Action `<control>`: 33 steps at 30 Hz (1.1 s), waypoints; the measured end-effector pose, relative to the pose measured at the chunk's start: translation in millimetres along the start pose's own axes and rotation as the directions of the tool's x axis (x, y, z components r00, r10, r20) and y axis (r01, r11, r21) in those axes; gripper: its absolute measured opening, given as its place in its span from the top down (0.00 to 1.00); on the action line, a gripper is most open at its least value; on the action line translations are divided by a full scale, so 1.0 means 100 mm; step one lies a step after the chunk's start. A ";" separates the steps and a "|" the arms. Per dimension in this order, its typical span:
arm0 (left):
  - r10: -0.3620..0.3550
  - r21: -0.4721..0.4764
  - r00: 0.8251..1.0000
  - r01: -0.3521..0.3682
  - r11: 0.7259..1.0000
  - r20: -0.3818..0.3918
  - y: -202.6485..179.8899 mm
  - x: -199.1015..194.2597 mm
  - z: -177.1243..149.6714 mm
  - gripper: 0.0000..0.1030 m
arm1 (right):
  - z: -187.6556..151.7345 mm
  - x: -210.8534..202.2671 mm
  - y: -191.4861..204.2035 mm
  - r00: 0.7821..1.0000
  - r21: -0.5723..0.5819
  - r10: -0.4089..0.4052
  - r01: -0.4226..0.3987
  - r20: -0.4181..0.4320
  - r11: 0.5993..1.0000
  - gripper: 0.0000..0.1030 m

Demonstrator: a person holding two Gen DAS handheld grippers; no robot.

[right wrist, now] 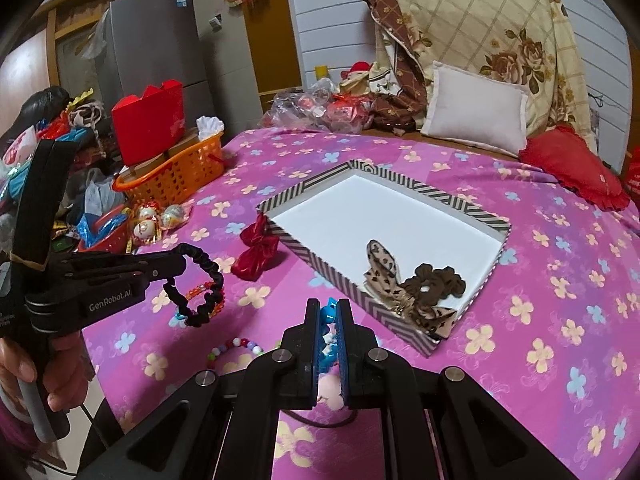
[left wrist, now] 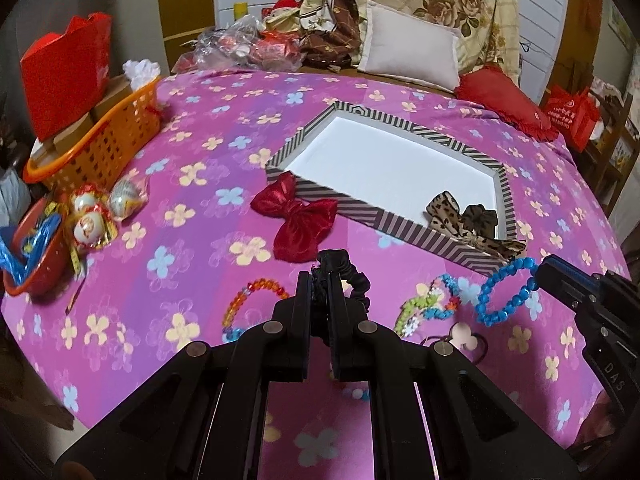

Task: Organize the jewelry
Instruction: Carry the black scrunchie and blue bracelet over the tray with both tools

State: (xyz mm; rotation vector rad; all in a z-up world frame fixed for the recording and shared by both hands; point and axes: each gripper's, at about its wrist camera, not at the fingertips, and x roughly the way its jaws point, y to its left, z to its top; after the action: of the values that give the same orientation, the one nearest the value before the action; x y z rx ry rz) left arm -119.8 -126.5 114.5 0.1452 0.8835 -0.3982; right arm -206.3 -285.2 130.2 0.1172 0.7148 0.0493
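Note:
My left gripper (left wrist: 319, 276) is shut on a black scrunchie (left wrist: 356, 276), which hangs as a loop (right wrist: 204, 296) above the pink flowered cloth. My right gripper (right wrist: 329, 312) is shut on a blue bead bracelet (right wrist: 327, 314); in the left wrist view the bracelet (left wrist: 504, 292) dangles from the right gripper (left wrist: 538, 278). A striped box (left wrist: 404, 228) with a white floor lies ahead; a leopard bow (right wrist: 384, 276) and a brown scrunchie (right wrist: 436, 280) lie in its near corner. A red bow (left wrist: 298, 222) lies against the box's left side. An orange bead bracelet (left wrist: 256, 294) and a multicoloured bead piece (left wrist: 428, 308) rest on the cloth.
An orange basket (left wrist: 100, 144) with a red box stands at the left. Wrapped ornaments (left wrist: 100, 216) and a red bowl (left wrist: 36, 260) lie near it. A white pillow (left wrist: 408, 50), a red cushion (left wrist: 504, 100) and plastic bags sit at the back. A hand (right wrist: 24, 372) holds the left gripper.

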 end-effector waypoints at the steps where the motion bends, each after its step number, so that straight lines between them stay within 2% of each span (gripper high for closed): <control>1: 0.003 0.005 1.000 -0.003 1.000 0.001 -0.03 0.01 0.02 0.94 | 0.01 0.01 -0.01 1.000 0.001 -0.002 0.002 -0.001 1.000 0.93; 17: 0.017 0.022 1.000 -0.017 1.000 0.011 -0.20 0.13 0.32 0.94 | 0.23 0.07 -0.18 1.000 0.001 -0.014 0.014 0.002 1.000 0.93; 33: 0.050 0.037 0.999 -0.050 0.998 0.007 -0.27 0.29 0.46 0.94 | 0.37 0.23 -0.27 1.000 0.006 -0.023 0.023 -0.013 1.000 0.93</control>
State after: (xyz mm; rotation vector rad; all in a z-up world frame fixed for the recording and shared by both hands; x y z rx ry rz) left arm -80.7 -172.0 121.7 0.2002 0.8652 -0.3687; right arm -165.2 -312.9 139.6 0.1143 0.7293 0.0259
